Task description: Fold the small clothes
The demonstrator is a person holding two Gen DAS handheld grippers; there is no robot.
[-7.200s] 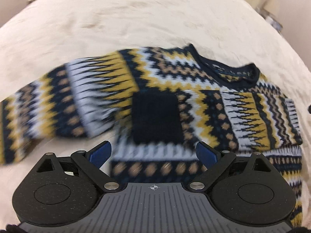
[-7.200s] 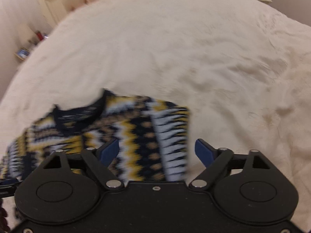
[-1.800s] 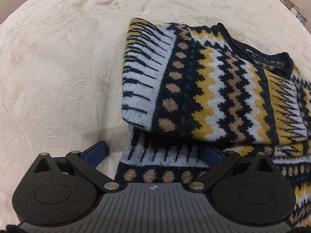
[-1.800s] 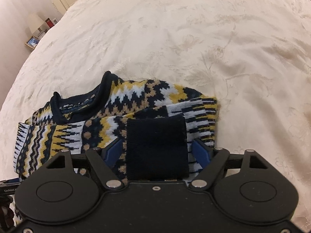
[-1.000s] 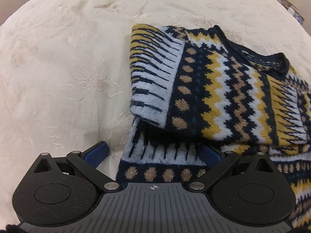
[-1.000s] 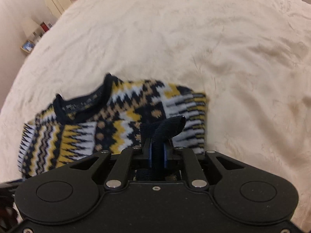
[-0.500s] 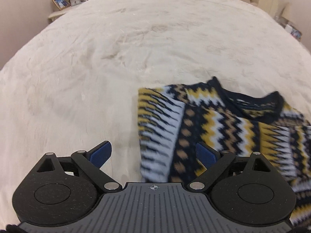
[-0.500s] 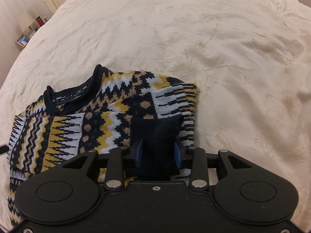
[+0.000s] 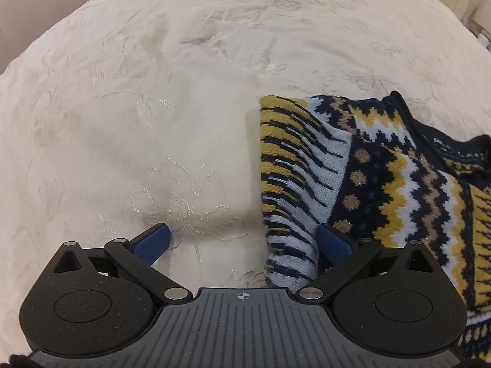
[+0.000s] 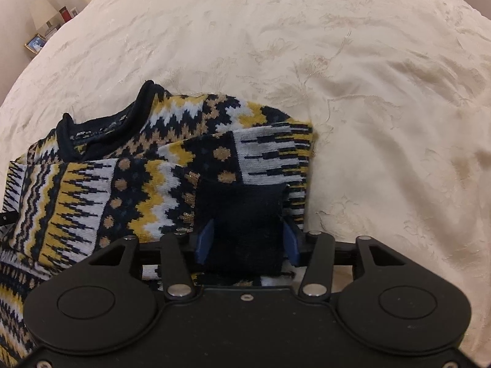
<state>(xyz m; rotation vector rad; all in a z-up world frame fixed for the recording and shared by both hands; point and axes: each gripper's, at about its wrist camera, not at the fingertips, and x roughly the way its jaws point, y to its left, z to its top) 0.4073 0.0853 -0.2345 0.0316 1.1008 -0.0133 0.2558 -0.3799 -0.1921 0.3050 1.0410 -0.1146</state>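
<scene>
Sweater [image 9: 399, 184] cropped at frame edge, left gripper [image 9: 242, 242] wide, right gripper [image 10: 247, 240] opening around cuff [image 10: 245, 214].

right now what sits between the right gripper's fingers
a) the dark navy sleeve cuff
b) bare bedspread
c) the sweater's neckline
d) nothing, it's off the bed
a: in the right wrist view the dark navy sleeve cuff lies between the blue fingers of the right gripper, whose jaws are opening, with the neckline farther up on the left.
</scene>
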